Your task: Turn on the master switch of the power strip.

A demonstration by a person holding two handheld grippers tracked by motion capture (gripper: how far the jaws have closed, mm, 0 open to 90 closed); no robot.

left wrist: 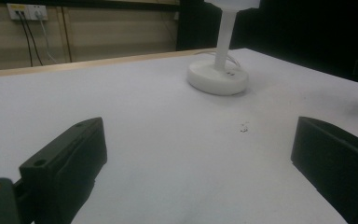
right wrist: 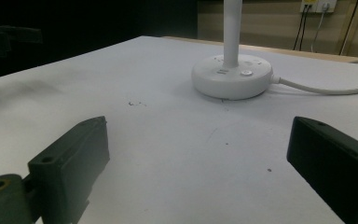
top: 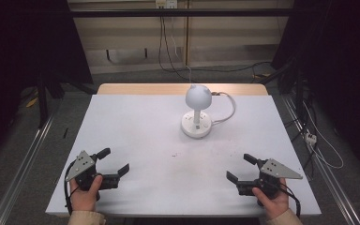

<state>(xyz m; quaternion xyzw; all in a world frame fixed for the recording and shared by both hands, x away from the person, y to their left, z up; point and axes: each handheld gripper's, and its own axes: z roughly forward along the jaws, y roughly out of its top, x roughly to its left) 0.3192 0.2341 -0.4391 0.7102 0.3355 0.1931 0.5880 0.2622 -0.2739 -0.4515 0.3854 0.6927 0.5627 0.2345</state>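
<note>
- Left gripper (top: pixel 113 162) parked near the front edge of the white table (top: pixel 136 131), jaws spread wide, nothing between them.
- Right gripper (top: pixel 241 168) same deal on the other side, jaws wide apart and empty, also resting low by the near edge.
- White desk lamp (top: pixel 197 110) well ahead of both, off toward the far half of the table; sits ahead and to the right of the left gripper, ahead and a bit left of the right one.
- Round base (right wrist: pixel 232 77) flat on the table, thin stem (right wrist: pixel 230 32) straight up, dome head on top. Small button (right wrist: pixel 246 72) and a few other bits on the base top, too small to read.
- White cable (right wrist: pixel 326 87) running off the base to the right gripper's right, curling back toward the far edge.
- Possible trouble, just guessing from here: looks top-heavy, so a push on the stem or head rather than the base could tip the whole thing.
- Grabbing the thin smooth stem with hard jaws might slip or twist.
- Pressing the button off-centre could skid the light base instead of clicking.
- Cable could snag a jaw coming in from that side, or drag the lamp back if moved.
- Few dark specks (right wrist: pixel 135 103) on the table between grippers and lamp, probably harmless.
</note>
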